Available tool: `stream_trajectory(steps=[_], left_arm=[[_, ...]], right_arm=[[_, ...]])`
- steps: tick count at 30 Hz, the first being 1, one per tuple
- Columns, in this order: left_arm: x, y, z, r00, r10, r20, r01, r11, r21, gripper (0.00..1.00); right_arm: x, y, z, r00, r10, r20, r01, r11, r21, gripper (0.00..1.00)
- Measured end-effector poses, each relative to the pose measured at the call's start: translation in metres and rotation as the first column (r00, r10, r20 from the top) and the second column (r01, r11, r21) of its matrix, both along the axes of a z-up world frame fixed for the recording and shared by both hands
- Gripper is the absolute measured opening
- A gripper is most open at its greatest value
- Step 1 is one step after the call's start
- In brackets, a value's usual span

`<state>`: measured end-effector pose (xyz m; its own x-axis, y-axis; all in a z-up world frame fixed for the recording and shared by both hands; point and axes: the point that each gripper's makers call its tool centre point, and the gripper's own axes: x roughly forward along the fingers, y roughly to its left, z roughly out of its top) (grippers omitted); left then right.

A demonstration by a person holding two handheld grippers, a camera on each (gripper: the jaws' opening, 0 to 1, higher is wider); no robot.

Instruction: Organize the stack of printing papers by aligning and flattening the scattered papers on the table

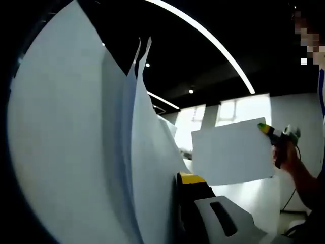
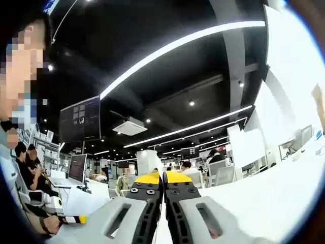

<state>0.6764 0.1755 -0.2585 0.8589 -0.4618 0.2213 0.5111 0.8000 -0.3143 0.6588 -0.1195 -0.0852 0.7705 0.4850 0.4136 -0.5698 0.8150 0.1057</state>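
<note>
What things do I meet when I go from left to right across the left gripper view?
Fanned paper sheets → the left tool → a single sheet held up → the right tool → a person's hand.

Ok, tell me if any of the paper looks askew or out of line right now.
Yes. In the left gripper view, the held sheets fan apart, their top corners splayed instead of flush. A separate sheet is held up in the air by the right gripper, apart from the others.
</note>
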Motion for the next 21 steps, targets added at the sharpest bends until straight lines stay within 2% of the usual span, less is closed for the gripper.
stream_trajectory(steps=[21], left_arm=[[0.000,0.001,0.000,1.000,0.000,-0.003,0.000,1.000,-0.008,0.09]], right_arm=[[-0.006,0.032,0.018,0.996,0.087,0.032,-0.088,0.996,0.023,0.00]])
